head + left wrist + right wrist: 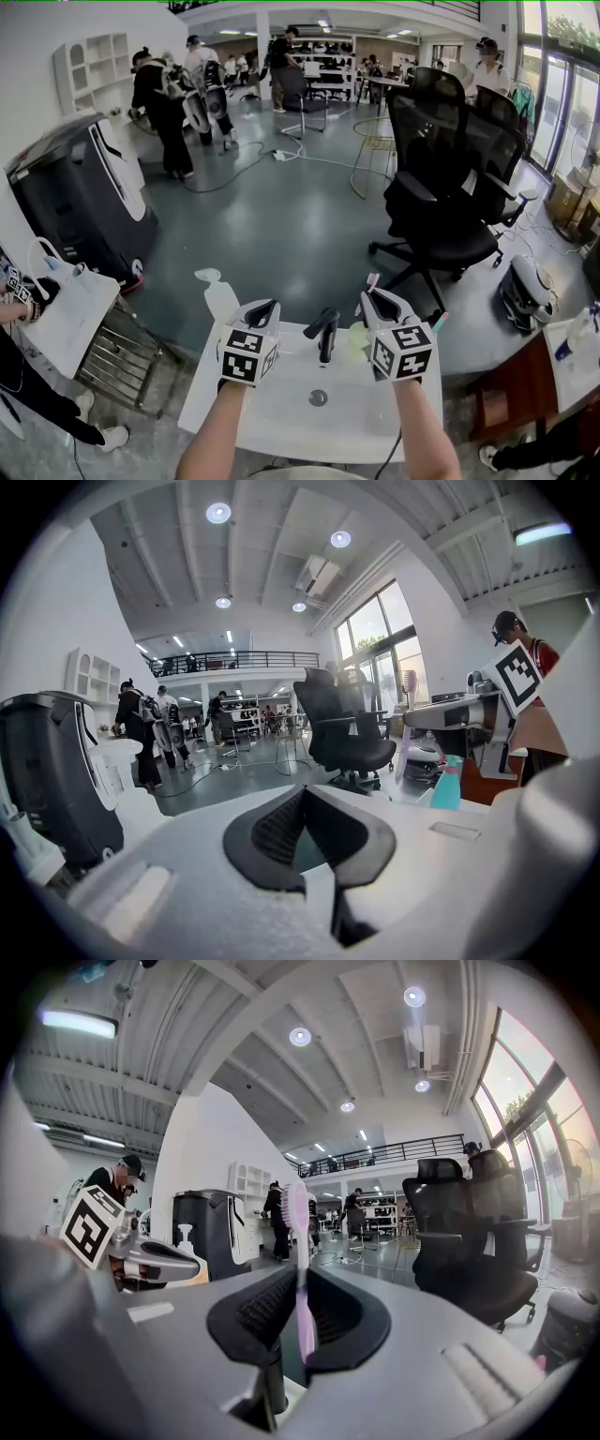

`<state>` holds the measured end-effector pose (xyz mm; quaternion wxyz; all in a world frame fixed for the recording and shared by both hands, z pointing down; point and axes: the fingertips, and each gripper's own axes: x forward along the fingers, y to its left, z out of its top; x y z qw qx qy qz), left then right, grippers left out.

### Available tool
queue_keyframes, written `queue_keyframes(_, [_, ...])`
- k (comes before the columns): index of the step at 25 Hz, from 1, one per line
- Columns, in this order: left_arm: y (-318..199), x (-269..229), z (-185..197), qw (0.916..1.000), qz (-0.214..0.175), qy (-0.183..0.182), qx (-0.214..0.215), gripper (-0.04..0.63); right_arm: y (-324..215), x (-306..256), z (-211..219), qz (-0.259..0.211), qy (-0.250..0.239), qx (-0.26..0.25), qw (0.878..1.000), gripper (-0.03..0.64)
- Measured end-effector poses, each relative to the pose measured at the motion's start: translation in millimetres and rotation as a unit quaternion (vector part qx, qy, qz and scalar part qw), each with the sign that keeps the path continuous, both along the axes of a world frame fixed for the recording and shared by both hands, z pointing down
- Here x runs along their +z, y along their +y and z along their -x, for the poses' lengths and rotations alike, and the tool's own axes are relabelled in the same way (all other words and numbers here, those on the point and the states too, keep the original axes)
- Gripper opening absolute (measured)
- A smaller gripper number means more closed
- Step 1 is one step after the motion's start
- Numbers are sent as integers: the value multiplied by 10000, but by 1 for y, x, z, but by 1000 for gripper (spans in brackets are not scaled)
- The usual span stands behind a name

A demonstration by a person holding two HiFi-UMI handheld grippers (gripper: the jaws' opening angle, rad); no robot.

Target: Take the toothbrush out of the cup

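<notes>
Toothbrush [300, 1241], pink, stands upright with its bristled head on top, pinched by its handle between the pads of the right gripper [300, 1283], above the far right edge of the white washbasin [281, 412]. From the head view, its head [372, 279] pokes up past the jaws. A pale green cup [356, 339] sits just below, right of the black faucet [324, 333]. The left gripper [302, 799] hovers over the far left edge, fingertips together on nothing.
</notes>
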<state>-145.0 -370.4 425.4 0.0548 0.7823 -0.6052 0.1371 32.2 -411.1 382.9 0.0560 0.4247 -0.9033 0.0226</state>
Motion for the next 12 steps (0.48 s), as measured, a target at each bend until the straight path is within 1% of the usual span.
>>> queue_keyframes(12, [-1, 0, -5, 10000, 15, -14, 65, -2, 2, -2, -3, -21, 15, 23, 10000, 35])
